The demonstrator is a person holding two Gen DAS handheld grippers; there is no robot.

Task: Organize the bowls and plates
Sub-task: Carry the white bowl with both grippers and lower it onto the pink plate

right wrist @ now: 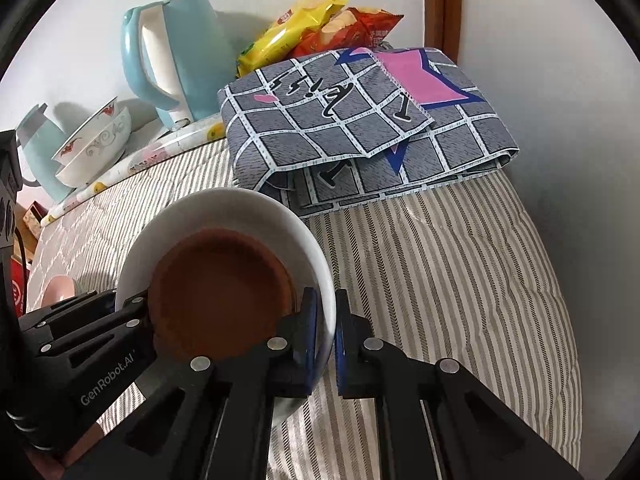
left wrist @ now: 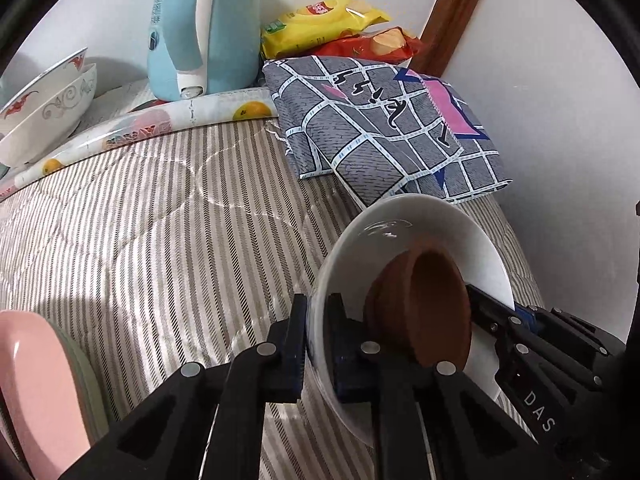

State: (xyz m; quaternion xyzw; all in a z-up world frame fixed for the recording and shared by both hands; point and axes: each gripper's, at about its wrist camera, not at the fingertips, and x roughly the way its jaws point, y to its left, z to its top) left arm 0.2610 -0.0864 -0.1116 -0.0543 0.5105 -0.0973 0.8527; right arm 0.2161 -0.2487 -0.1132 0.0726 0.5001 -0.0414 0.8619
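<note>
A white bowl (left wrist: 404, 224) (right wrist: 224, 212) with a small brown dish (left wrist: 432, 304) (right wrist: 220, 296) inside is held above the striped bedding. My left gripper (left wrist: 318, 344) is shut on the bowl's near left rim. My right gripper (right wrist: 326, 344) is shut on the bowl's right rim; its body shows in the left wrist view (left wrist: 532, 340). The left gripper's body shows in the right wrist view (right wrist: 80, 344). Two nested patterned bowls (left wrist: 48, 100) (right wrist: 96, 144) stand at the far left. A pink plate (left wrist: 36, 392) on a green one lies at the near left.
A blue kettle (left wrist: 200, 28) (right wrist: 176, 52) stands at the back on a fruit-print mat (left wrist: 160, 120). A folded grey checked cloth (left wrist: 380, 120) (right wrist: 360, 120) and snack bags (left wrist: 332, 24) (right wrist: 316, 28) lie at the back right. A white wall (left wrist: 540, 100) borders the right side.
</note>
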